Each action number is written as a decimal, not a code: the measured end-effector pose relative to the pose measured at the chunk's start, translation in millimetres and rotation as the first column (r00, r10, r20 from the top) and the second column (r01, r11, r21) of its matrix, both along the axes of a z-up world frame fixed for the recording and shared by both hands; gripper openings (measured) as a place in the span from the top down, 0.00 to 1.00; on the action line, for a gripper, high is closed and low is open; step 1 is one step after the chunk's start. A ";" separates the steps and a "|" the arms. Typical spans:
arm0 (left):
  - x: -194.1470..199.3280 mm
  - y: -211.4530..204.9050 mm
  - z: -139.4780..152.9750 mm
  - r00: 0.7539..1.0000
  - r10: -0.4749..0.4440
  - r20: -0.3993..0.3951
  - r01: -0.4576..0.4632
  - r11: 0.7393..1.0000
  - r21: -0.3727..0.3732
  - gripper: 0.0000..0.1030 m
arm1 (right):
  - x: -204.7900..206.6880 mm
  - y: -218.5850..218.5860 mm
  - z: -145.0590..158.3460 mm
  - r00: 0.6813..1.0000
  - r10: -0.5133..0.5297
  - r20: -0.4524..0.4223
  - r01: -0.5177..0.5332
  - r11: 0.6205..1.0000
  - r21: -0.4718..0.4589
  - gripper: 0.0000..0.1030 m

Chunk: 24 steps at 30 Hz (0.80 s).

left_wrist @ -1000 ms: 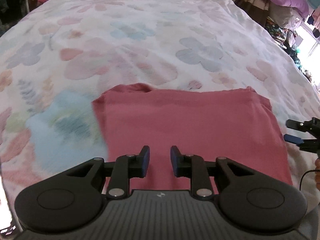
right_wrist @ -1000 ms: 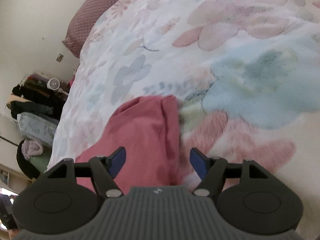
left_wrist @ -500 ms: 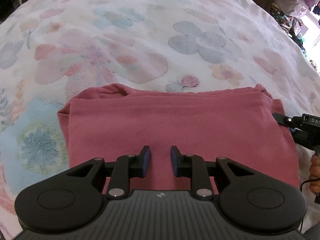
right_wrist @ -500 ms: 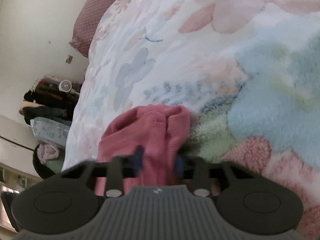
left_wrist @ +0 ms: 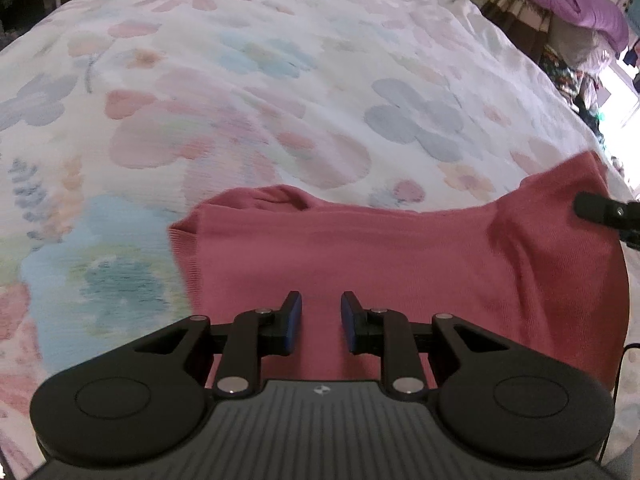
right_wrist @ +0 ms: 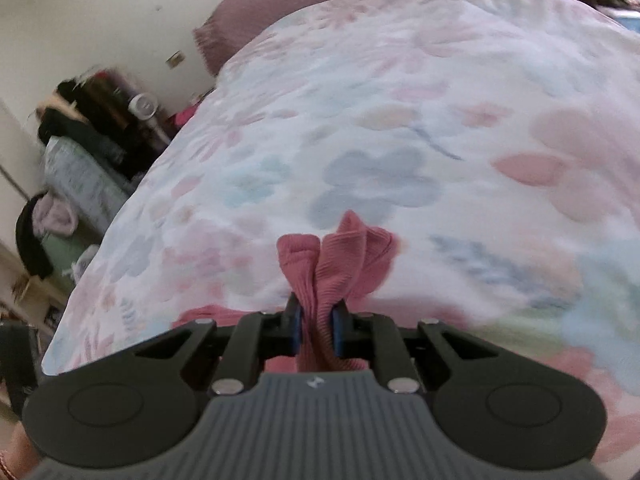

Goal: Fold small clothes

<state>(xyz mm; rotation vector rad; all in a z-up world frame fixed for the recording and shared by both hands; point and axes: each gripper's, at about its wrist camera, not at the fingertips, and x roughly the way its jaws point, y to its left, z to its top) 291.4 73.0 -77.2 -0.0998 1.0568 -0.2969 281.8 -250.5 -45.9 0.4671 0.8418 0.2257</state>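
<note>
A pink knit garment (left_wrist: 380, 256) lies on the floral bedspread (left_wrist: 248, 92). My left gripper (left_wrist: 320, 322) hovers over its near edge, jaws a little apart and empty. My right gripper (right_wrist: 316, 326) is shut on a bunched corner of the pink garment (right_wrist: 340, 256) and holds it lifted off the bed. In the left wrist view the right gripper (left_wrist: 600, 212) shows at the far right, with the garment's right corner raised there.
A mauve pillow (right_wrist: 256, 16) lies at the head of the bed. Clothes and a small fan (right_wrist: 144, 106) stand by the wall at the left. Purple bedding (left_wrist: 576, 4) and clutter lie beyond the bed's right edge.
My right gripper closed on the garment's corner and lifted it. The left gripper stayed over the near edge, jaws unchanged.
</note>
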 end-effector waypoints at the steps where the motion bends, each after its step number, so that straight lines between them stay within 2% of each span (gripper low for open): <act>1: 0.4 6.7 1.3 1.000 0.007 0.004 -0.007 1.000 -0.007 0.74 | 5.3 15.3 4.7 1.000 0.020 0.000 -0.020 1.000 -0.010 0.91; 8: 5.4 57.5 -1.0 0.997 0.081 0.013 -0.080 0.995 -0.057 0.74 | 40.1 127.5 8.4 0.991 0.118 -0.059 -0.122 0.990 -0.067 0.91; 14: 13.6 85.0 -14.0 0.993 0.118 -0.029 -0.121 0.988 -0.099 0.74 | 72.0 212.9 -28.5 0.969 0.195 -0.150 -0.214 0.969 -0.124 0.91; 17: 14.0 88.2 -16.2 0.992 0.123 -0.030 -0.125 0.987 -0.101 0.74 | 83.9 234.3 -51.8 0.953 0.215 -0.215 -0.240 0.966 -0.099 0.91; 21: 13.2 92.3 -17.1 0.991 0.133 -0.034 -0.136 0.985 -0.103 0.74 | 91.3 253.8 -71.0 0.936 0.241 -0.258 -0.283 0.949 -0.138 0.91; 23: 12.1 93.7 -16.5 0.990 0.138 -0.029 -0.141 0.986 -0.091 0.74 | 94.9 257.9 -78.4 0.925 0.260 -0.278 -0.306 0.943 -0.133 0.88; 24: 11.6 93.9 -16.0 0.990 0.141 -0.029 -0.143 0.986 -0.088 0.74 | 96.1 261.4 -80.7 0.918 0.275 -0.287 -0.322 0.938 -0.131 0.82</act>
